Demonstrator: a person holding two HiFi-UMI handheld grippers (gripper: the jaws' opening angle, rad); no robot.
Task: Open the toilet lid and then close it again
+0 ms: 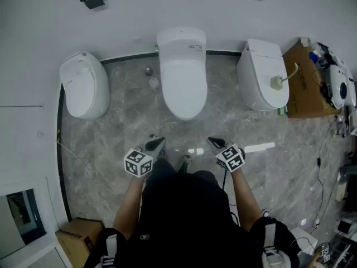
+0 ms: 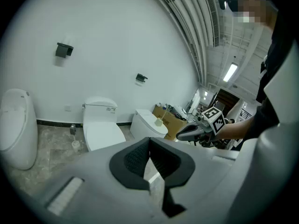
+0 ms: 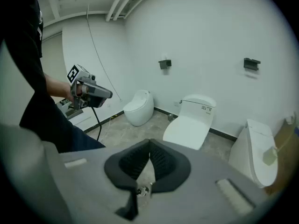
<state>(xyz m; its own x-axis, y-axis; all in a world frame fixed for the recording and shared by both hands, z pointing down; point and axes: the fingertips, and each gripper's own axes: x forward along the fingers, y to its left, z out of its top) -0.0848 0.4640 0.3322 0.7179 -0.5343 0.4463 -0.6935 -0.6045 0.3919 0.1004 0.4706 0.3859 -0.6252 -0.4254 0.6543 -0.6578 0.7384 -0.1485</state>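
grey marble floor (image 1: 122, 133); closed toilet lid (image 1: 183, 85) lies dead ahead, long axis away, both grippers (image 1: 155, 144) (image 1: 216, 144) clenched empty, equidistant.

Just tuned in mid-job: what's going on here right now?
A person stands on the grey marbled floor facing the middle white ceramic toilet, with the left gripper and the right gripper held out in front, well short of it. Both sets of tongs are shut with nothing between them. The toilet's white lid is down and nothing touches it. A rounded white toilet and a third white toilet flank it.
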